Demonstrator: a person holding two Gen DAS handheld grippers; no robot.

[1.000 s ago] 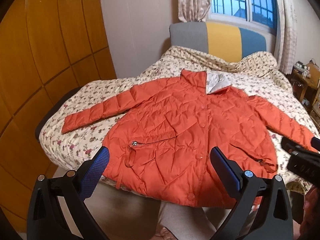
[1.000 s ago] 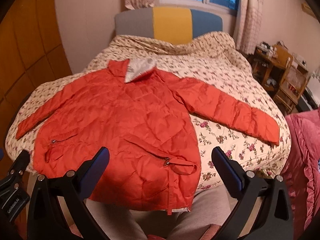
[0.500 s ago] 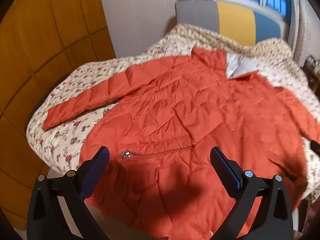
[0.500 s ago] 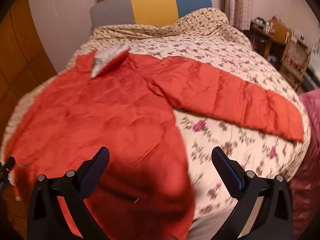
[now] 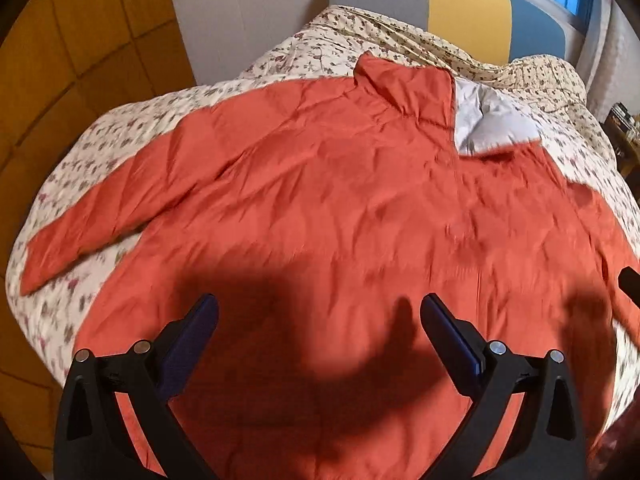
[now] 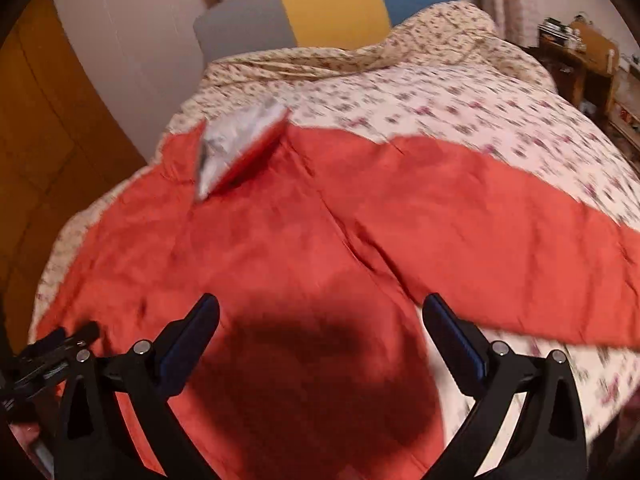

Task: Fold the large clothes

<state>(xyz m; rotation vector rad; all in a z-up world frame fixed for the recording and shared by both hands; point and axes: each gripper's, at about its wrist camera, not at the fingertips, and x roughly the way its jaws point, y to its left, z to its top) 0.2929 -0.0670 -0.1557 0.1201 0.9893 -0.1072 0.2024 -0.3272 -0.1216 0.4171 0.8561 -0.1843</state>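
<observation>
Left-wrist view, from left to right: the wooden wardrobe (image 5: 80, 60) is filling the left edge; beside it, one sleeve (image 5: 104, 216) of the orange jacket (image 5: 340, 208) is lying stretched toward the left edge of the bed (image 5: 100, 144), on the flowered quilt. The jacket is lying flat, front up, across the quilt, with its collar (image 5: 404, 80) pointing toward the headboard (image 5: 440, 12) and a patch of pale grey lining (image 5: 488, 120) showing at the neck. You are holding your left gripper (image 5: 319, 316) above the lower half of the jacket with its jaws spread wide and nothing between them; its shadow is falling on the fabric. At the far right edge a dark tip of your other gripper is just showing. Right-wrist view, from left to right: the left gripper is appearing low at the left edge over the jacket's hem; the body of the jacket is occupying the centre-left, the grey lining up near the collar; your right gripper (image 6: 321, 314) is hovering over the jacket's right side, jaws likewise released and empty; the other sleeve (image 6: 500, 240) is running out to the right across the quilt toward the bed's edge; a wooden desk (image 6: 580, 60) is standing at the far right. Both views are somewhat blurred.
</observation>
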